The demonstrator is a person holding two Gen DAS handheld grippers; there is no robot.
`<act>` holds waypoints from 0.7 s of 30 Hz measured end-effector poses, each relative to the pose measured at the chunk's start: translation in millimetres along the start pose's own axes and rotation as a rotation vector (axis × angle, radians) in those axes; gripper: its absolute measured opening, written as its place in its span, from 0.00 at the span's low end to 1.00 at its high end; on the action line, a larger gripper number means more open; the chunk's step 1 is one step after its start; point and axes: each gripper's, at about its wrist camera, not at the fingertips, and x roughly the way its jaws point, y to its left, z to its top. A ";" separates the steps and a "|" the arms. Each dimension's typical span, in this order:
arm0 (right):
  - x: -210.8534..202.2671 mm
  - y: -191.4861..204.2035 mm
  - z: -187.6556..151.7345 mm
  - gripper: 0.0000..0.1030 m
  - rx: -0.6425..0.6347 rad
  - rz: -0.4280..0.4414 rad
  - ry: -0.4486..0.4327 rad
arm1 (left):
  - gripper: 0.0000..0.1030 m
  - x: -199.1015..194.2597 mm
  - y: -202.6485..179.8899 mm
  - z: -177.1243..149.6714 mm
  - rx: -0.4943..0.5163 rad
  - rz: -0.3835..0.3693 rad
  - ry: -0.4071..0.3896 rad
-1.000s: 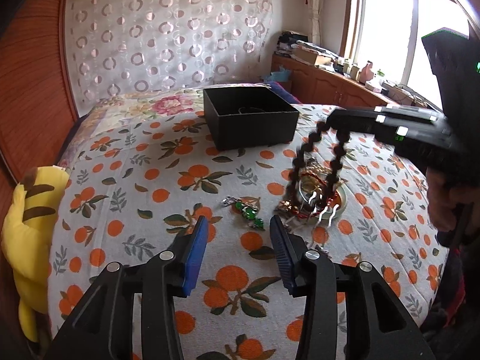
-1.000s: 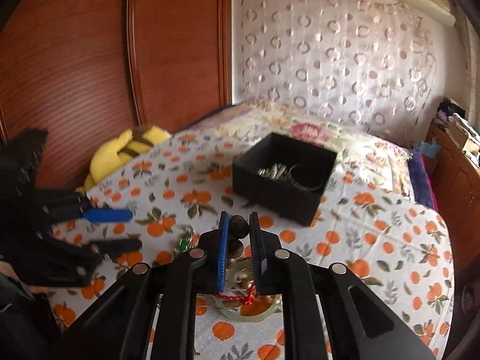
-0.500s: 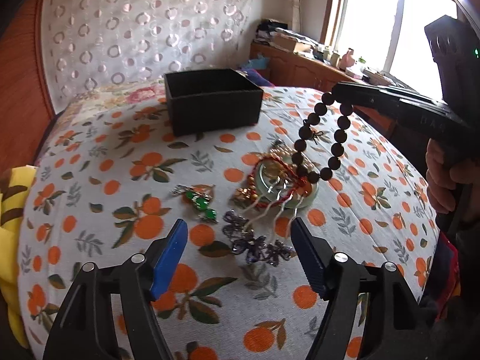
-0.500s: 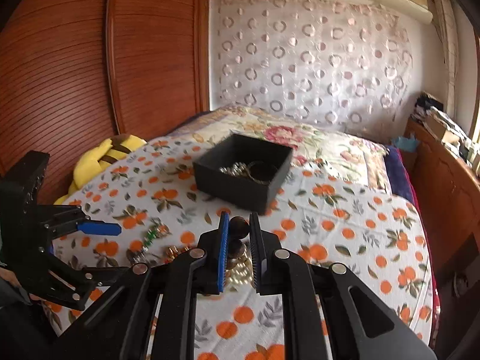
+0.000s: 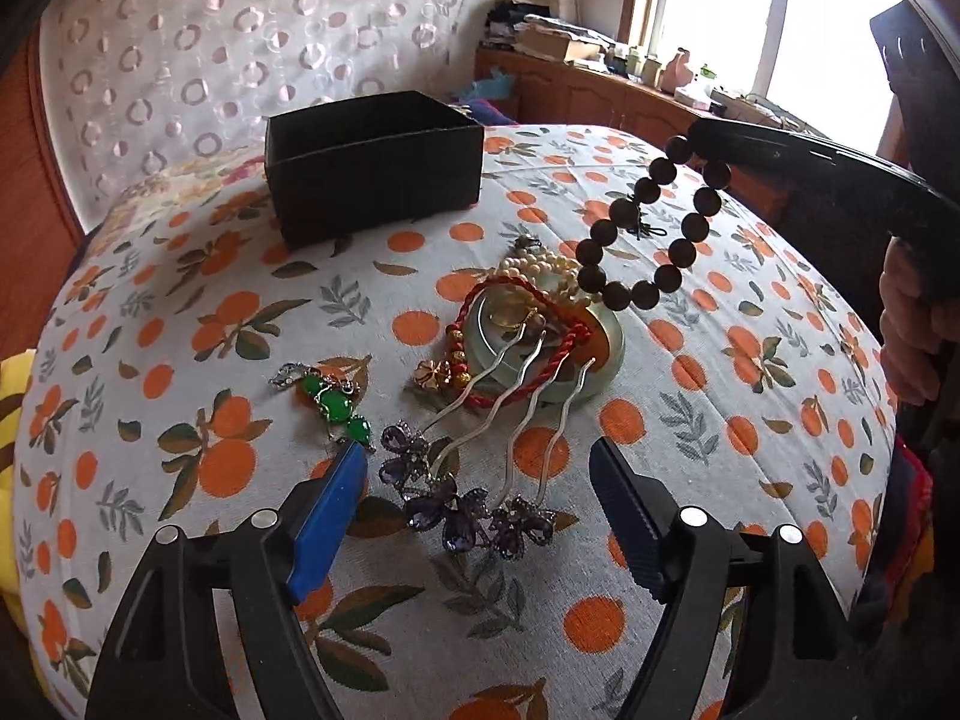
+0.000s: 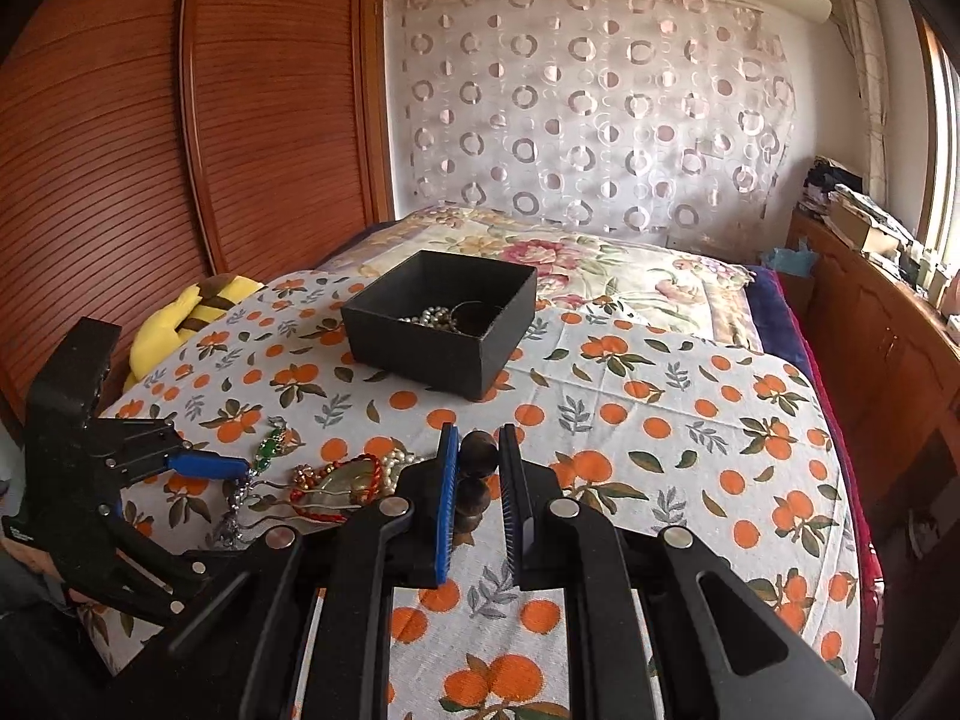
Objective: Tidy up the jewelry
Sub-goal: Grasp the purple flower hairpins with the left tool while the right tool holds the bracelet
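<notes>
Carrying the bead bracelet pinched in right hand-held gripper w/ steady squeeze, clear black box rim before releasing; left hand-held gripper wide open, empty.

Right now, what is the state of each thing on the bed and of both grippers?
Black box: open, some jewelry inside.
Wooden bead bracelet: hanging in the air.
Right gripper: shut on the bracelet.
Left gripper: open, at the purple hair comb.
Green bracelet: lying flat.
</notes>
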 end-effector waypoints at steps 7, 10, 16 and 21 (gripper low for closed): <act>1.9 0.4 -4.1 0.15 0.001 0.002 0.008 | 0.53 -2.7 -1.5 -1.3 0.015 0.000 -0.004; 3.6 0.8 -4.8 0.15 0.001 0.002 0.012 | 0.52 -8.3 -1.3 -6.0 0.017 0.008 -0.013; 4.8 1.2 -4.7 0.15 -0.002 0.002 0.010 | 0.52 -21.4 6.0 -10.8 -0.002 0.036 -0.041; 1.8 4.4 2.1 0.15 -0.017 0.004 -0.008 | 0.52 -30.5 12.6 -5.8 -0.024 0.049 -0.073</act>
